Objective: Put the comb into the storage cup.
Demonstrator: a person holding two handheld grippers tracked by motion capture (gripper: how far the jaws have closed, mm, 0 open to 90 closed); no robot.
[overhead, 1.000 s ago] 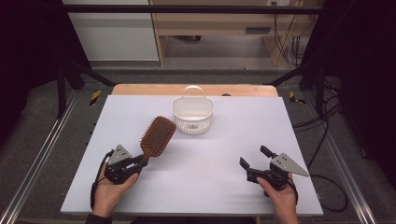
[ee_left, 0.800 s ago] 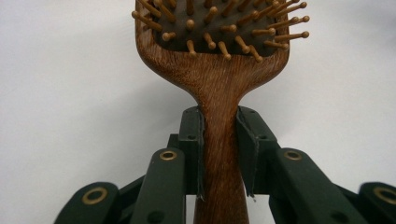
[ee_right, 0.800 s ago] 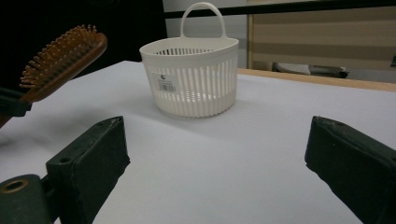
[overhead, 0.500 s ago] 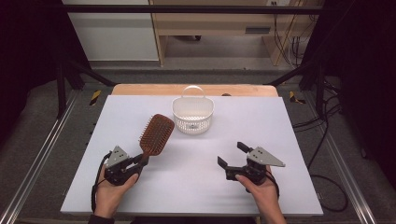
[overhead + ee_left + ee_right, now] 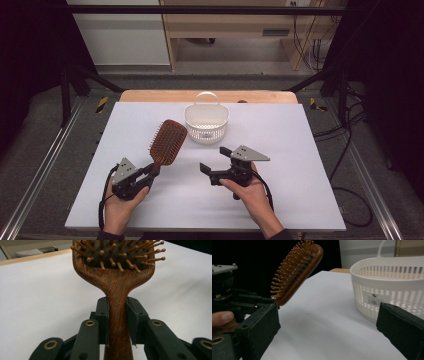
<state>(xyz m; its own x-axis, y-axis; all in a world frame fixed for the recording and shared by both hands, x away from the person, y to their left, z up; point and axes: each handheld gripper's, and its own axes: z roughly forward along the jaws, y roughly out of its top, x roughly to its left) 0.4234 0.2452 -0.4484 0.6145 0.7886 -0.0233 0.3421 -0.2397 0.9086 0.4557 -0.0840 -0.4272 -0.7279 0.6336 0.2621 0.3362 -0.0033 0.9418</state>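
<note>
One wooden paddle hairbrush (image 5: 167,140), handle clamped in left gripper (image 5: 148,173), centre-left of frame; right gripper (image 5: 214,164) gaping, empty, lower centre.

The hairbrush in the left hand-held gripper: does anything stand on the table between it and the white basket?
Nothing visible does. The left hand-held gripper grips the hairbrush by its handle, and only bare table lies between the brush head and the white basket. The open right hand-held gripper is off to the side, nearer the person.

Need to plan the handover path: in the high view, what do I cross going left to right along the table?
left gripper → hairbrush → basket → right gripper
</note>
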